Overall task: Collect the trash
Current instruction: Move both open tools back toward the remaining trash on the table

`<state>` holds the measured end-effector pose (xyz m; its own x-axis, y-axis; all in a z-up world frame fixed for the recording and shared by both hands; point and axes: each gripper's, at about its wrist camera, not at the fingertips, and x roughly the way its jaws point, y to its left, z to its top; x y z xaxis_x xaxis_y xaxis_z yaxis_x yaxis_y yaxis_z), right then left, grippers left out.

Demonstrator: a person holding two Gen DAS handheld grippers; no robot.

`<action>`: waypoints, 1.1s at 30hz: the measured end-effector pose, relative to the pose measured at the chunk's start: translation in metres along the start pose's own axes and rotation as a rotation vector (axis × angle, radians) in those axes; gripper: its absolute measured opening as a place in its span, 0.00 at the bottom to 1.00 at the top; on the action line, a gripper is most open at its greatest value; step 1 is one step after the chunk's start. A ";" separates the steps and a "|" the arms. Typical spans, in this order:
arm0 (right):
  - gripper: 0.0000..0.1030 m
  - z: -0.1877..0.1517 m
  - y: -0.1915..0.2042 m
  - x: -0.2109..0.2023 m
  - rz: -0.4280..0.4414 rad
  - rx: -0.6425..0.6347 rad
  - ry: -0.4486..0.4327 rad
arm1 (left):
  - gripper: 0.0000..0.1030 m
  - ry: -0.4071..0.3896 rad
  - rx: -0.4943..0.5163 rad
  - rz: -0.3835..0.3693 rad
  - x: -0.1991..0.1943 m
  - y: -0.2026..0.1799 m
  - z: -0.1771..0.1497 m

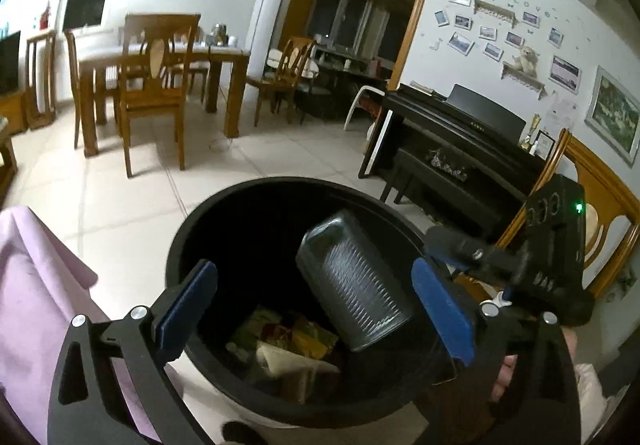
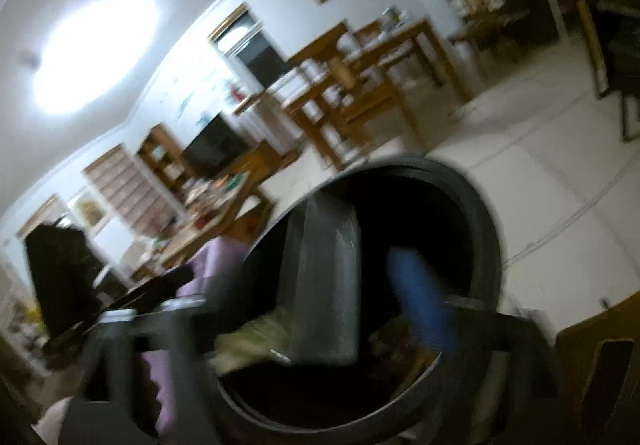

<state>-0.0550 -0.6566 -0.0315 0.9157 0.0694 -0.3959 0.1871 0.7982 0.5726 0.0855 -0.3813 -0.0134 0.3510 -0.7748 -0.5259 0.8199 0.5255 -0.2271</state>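
My left gripper (image 1: 316,309): jaws wide, empty | cup (image 1: 354,285): loose inside bin (image 1: 180,245) | my right gripper (image 2: 320,309): wide, blurred, above bin.

I see a pale tiled floor (image 1: 132,197), white walls, a wooden dining table (image 1: 160,61) with wooden chairs (image 1: 152,93), a black upright piano (image 1: 452,133) under small framed photos (image 1: 492,37), and a bright ceiling lamp (image 2: 96,49).
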 end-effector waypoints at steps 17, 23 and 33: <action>0.87 -0.013 0.095 0.043 0.054 -0.176 0.091 | 0.95 -0.096 -0.031 0.118 -0.100 0.036 -0.021; 0.87 -0.034 0.157 0.071 0.110 -0.269 0.170 | 0.95 -0.121 -0.108 0.236 -0.166 0.081 -0.048; 0.87 -0.096 0.287 0.140 0.268 -0.453 0.373 | 0.95 -0.031 -0.310 0.470 -0.273 0.184 -0.116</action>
<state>0.0932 -0.3603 0.0084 0.7096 0.4398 -0.5505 -0.2745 0.8921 0.3589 0.0884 -0.0325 -0.0069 0.6634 -0.4395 -0.6055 0.4023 0.8919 -0.2066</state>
